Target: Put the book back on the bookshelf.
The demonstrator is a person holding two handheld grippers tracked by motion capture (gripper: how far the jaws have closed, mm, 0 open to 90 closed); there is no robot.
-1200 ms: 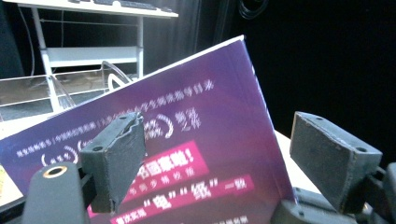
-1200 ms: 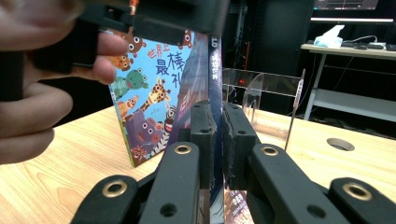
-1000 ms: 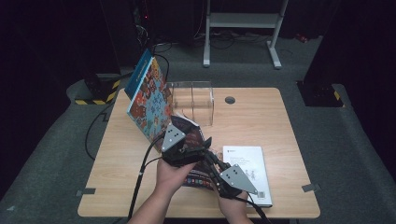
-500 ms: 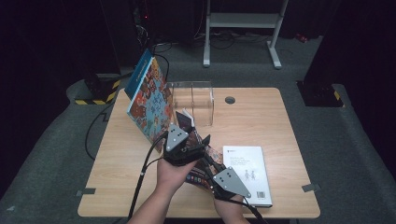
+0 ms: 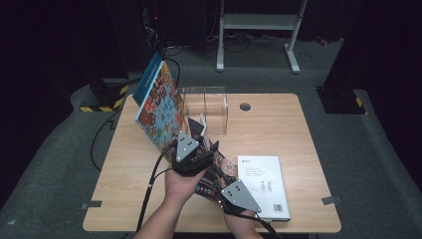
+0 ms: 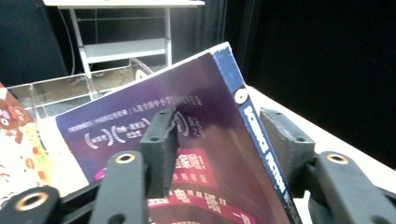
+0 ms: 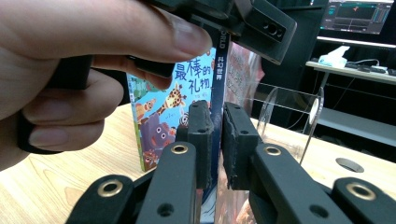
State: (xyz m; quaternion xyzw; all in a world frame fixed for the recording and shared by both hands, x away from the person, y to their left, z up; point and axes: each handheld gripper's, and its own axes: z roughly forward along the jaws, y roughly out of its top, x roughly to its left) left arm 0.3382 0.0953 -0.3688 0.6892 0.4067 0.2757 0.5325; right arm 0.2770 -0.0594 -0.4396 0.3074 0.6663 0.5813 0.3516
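Note:
A dark purple book with a blue spine (image 5: 195,128) stands tilted on its edge near the table's front middle. My right gripper (image 5: 215,172) is shut on its lower part; in the right gripper view the pads (image 7: 238,140) pinch the spine (image 7: 219,70). My left gripper (image 5: 204,142) straddles the book's top. Its jaws have just been closing. In the left gripper view one pad (image 6: 161,140) lies against the purple cover (image 6: 205,93), and the other stands a little off the spine, so my left gripper (image 6: 224,135) is open.
A colourful picture book (image 5: 159,107) leans against a clear acrylic holder (image 5: 214,107) at the back left. A white book (image 5: 261,184) lies flat at the front right of the wooden table (image 5: 278,119). Cables trail off the front left.
The left gripper's jaws have drawn closer together around the purple book. Both hands have stayed almost where they were.

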